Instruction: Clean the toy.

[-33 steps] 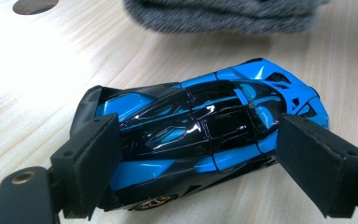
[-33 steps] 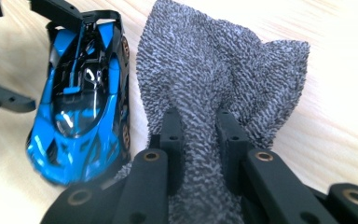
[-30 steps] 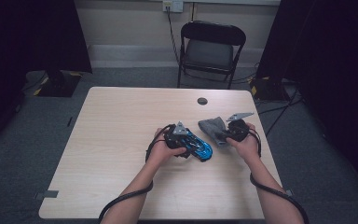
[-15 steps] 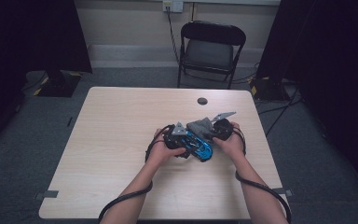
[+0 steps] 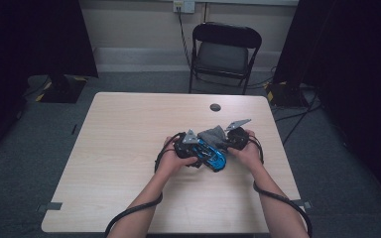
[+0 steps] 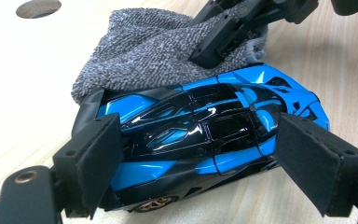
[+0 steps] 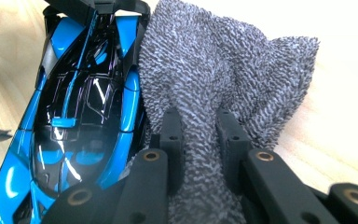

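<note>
Glossy blue-and-black plastic toy car (image 6: 200, 140) gleams beside a rough, nubbly grey cloth (image 7: 223, 84), both on the matt pale wood-grain table (image 5: 124, 144).

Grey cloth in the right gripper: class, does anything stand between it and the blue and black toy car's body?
Nothing visible does. The grey woven cloth already lies against the side of the blue and black toy car, which the left gripper clamps.

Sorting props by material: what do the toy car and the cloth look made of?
Car: hard glossy blue-and-black shell, sharp reflections, likely painted plastic or die-cast metal; can't tell which. Cloth: soft grey looped terry or microfibre, matte, bunching where pinched.
</note>
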Demonstrator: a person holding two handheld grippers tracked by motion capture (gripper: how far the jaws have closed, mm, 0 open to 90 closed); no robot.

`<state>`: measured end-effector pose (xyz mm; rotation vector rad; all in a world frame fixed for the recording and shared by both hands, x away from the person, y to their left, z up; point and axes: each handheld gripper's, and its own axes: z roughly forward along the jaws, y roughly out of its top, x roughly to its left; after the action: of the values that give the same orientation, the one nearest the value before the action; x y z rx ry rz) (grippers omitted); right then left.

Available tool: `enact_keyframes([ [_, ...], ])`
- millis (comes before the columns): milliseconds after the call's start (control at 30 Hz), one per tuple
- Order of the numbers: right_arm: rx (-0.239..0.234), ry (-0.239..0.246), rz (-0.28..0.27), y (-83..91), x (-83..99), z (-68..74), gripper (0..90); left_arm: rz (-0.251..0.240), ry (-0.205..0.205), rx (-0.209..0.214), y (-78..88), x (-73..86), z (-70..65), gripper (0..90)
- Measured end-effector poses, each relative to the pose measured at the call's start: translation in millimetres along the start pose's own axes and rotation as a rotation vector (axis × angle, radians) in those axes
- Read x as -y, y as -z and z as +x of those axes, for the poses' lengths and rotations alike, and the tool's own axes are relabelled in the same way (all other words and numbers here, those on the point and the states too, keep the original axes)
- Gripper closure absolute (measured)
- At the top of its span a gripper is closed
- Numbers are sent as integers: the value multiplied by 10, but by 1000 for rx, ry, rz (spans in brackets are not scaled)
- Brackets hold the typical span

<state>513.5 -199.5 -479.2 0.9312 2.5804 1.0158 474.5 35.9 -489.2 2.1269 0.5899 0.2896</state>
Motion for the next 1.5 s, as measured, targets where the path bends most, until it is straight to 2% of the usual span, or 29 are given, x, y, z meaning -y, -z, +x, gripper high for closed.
enact_keyframes([
  [600,-19,3,-5,146,164,-44,762,4,3,-7,3,-2,4,152],
  [1500,-13,-13,-18,374,427,11,760,17,15,-13,1,-20,3,153],
])
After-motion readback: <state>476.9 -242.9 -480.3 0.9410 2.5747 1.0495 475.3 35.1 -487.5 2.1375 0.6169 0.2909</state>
